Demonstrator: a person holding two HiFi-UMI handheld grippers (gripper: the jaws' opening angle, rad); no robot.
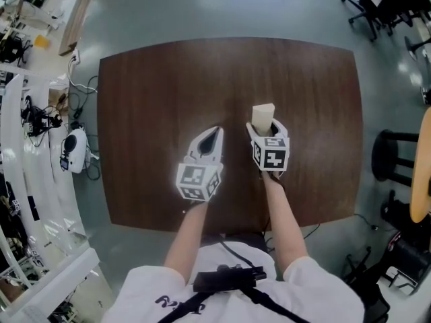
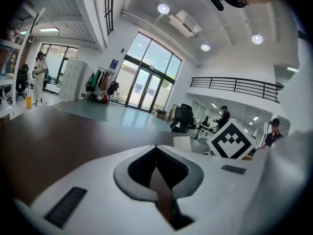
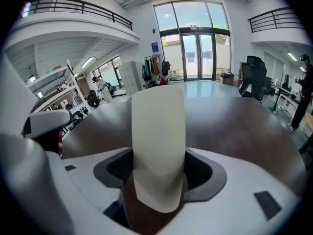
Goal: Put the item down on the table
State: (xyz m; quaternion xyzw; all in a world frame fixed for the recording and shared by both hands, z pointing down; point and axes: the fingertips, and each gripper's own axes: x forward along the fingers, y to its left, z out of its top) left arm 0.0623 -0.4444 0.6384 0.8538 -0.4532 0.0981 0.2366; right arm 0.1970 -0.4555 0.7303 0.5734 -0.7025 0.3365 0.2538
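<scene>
A cream-white oblong block (image 1: 262, 118) (image 3: 159, 146) stands up out of my right gripper (image 1: 265, 128) (image 3: 159, 173), whose jaws are shut on its lower part, above the middle of the dark brown table (image 1: 155, 93). My left gripper (image 1: 211, 138) (image 2: 156, 153) hovers just left of it over the same table, jaws shut and meeting at the tips with nothing between them. In the left gripper view the block (image 2: 183, 143) and the right gripper's marker cube (image 2: 233, 140) show at the right.
The table's near edge (image 1: 229, 229) lies close to the person's body. A black stool (image 1: 394, 155) and office chairs (image 1: 377, 5) stand at the right. White shelving and cables (image 1: 40, 147) line the left. People stand far off in the hall.
</scene>
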